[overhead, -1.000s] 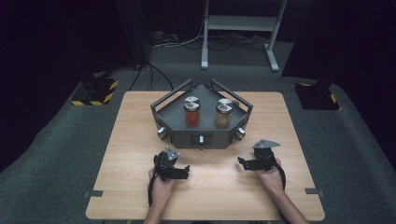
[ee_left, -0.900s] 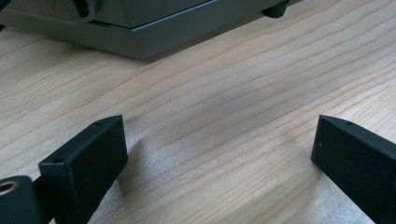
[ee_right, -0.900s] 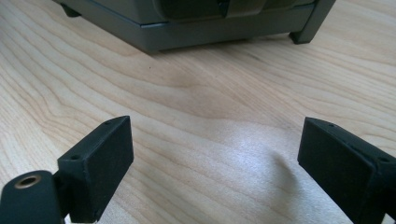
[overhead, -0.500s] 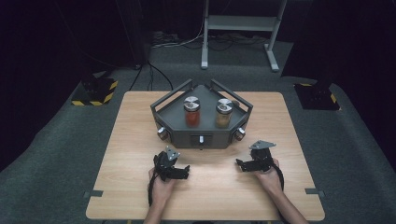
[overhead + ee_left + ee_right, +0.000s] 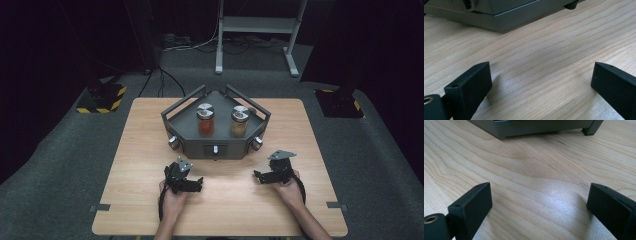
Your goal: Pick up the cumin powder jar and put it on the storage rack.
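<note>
A grey five-sided tray (image 5: 215,145) stands mid-table and holds two glass jars with silver lids: one with red contents (image 5: 205,121), one with yellowish contents (image 5: 240,121). My left gripper (image 5: 198,185) rests on the wood in front of the tray's left side, open, jaws pointing right. My right gripper (image 5: 257,176) rests in front of the tray's right side; its jaws have just been opening and now stand open, pointing left. Bare wood lies between the jaws of the left gripper (image 5: 540,75) and of the right gripper (image 5: 537,195). The tray's base (image 5: 506,15) (image 5: 536,127) sits just beyond.
The wooden table (image 5: 150,130) stands on grey carpet. Knobs stick out at the tray's front corners (image 5: 174,143) (image 5: 256,143). A metal stand (image 5: 260,25) and cables lie on the floor behind the table.
The right gripper's jaws have spread a little wider. Both hands rest where they were, and the jars and tray have not moved.
</note>
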The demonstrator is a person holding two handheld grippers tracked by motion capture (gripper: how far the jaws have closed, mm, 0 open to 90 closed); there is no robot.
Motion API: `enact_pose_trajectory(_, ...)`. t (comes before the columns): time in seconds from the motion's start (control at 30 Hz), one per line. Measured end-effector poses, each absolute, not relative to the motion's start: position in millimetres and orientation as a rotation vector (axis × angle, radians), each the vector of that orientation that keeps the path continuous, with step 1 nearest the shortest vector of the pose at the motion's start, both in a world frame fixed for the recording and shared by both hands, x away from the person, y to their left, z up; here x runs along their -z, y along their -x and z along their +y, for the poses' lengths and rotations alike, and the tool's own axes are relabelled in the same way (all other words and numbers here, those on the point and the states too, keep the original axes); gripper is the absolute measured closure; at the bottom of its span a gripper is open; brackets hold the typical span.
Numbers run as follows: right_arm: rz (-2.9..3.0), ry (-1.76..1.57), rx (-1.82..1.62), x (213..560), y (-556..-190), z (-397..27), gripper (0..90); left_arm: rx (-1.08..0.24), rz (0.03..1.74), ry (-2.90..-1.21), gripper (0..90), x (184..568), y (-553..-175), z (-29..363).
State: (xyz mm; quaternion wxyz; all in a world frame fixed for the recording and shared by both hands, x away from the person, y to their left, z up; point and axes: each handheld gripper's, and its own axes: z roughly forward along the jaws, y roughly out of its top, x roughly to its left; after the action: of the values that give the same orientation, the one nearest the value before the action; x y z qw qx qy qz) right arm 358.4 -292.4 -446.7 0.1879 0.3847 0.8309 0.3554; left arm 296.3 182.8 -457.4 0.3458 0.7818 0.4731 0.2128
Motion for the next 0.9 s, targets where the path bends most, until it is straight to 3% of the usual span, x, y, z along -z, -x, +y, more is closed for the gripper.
enact_pose_trajectory(0.9,2.331,-1.093,-0.998,446.8,-357.2,-291.1,6.0,-0.553,1.241,-2.027,1.9,457.1,-296.7,182.1)
